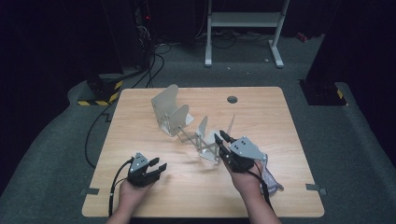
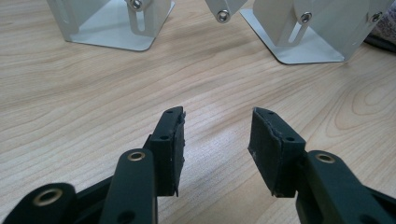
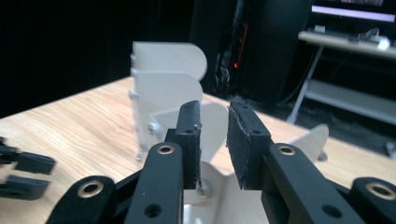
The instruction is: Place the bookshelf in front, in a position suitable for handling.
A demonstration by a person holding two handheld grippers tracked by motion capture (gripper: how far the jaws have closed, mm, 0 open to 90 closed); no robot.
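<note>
Just beside the rack's (image 1: 187, 126) near end, right hand-held gripper (image 1: 223, 138) parted, untouching.

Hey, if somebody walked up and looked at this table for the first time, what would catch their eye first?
Probably the pale metal folding rack, stretched diagonally across the middle of the wooden table. Next, the right tongs at its near end, slightly parted with nothing visibly pinched between them, and the left tongs resting open near the front left.
</note>
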